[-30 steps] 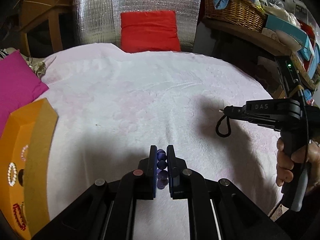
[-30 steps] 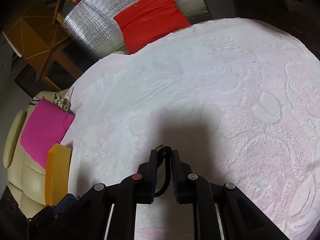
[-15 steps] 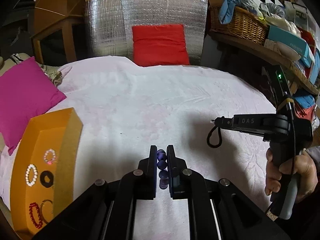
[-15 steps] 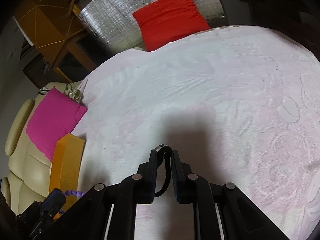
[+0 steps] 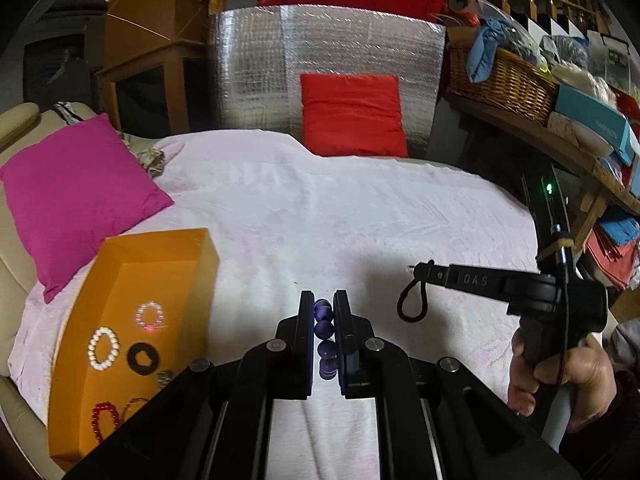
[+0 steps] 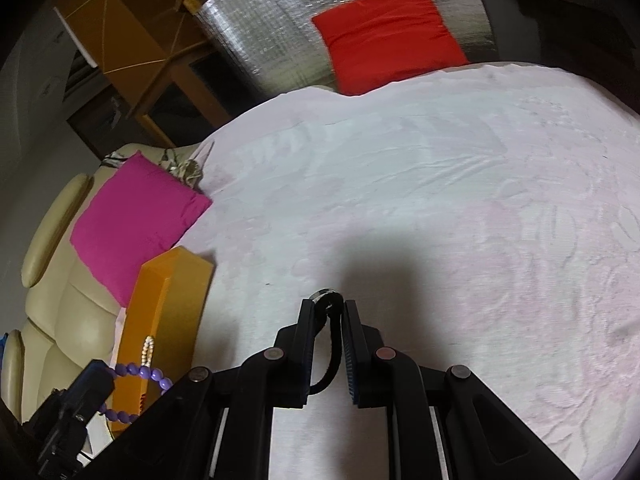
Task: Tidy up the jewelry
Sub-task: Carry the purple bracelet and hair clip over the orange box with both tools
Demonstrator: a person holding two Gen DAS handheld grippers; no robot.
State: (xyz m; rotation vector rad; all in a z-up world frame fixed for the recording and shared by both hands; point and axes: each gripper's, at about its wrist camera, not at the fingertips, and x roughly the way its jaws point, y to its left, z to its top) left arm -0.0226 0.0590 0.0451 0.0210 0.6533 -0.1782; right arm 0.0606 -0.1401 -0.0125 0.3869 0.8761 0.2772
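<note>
The near end of the orange box (image 5: 132, 344) was cut off behind the left gripper (image 5: 323, 322), which partly hid a red bead bracelet (image 5: 105, 420) there. That gripper was clenched on a purple bead bracelet (image 5: 323, 330), held above the pale bedspread (image 5: 320, 208), just right of the box. The right gripper (image 5: 418, 270), in a hand (image 5: 560, 376), pinched a black cord loop (image 5: 412, 300) whose metal end was too small to identify.
</note>
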